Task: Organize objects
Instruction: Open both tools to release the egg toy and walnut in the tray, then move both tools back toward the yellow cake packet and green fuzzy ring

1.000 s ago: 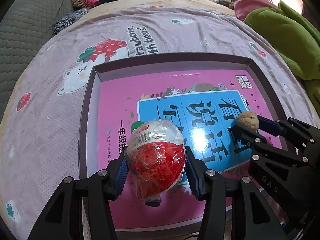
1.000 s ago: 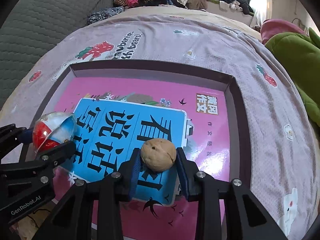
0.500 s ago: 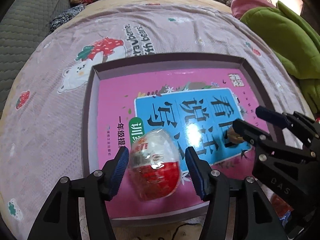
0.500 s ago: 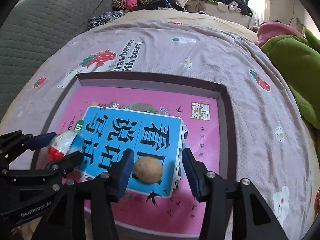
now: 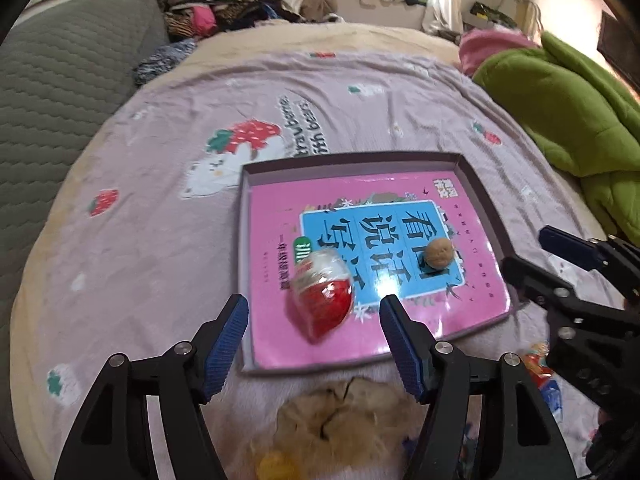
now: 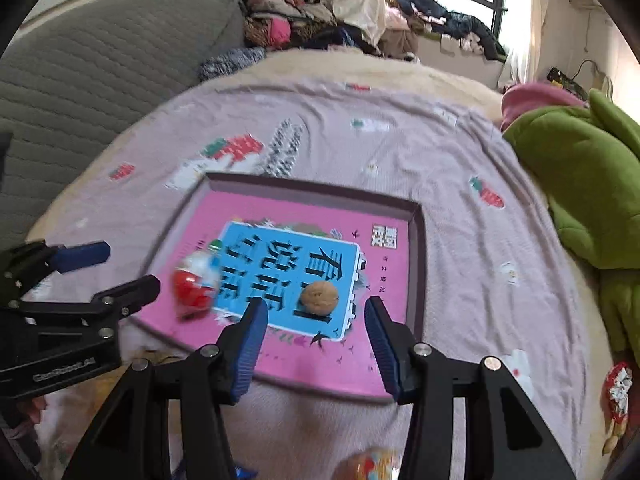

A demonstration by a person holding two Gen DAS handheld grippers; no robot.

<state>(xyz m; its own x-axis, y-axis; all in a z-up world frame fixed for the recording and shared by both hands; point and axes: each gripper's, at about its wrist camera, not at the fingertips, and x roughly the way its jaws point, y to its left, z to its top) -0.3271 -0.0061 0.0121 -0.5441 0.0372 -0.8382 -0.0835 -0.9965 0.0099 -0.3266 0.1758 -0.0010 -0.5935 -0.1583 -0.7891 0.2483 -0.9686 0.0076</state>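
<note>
**Egg and walnut both sitting in the tray, my grippers empty**

From my wrist cams: the red-and-white plastic-wrapped toy egg is lying on its side on the pink-and-blue book cover that lines the shallow dark-rimmed cardboard tray, close to the tray's near-left corner. The small round tan walnut sits on the blue panel, closer to the tray's right edge and clear of the egg.

My left gripper has its blue-padded jaws wide and opening further, hovering above the egg, not touching it. My right gripper is spread too, with the walnut showing in the gap between the pads but nothing pinched.

The tray rests on the lilac strawberry-print bedspread. A green fleece blanket is bunched along the bed's right edge.
</note>
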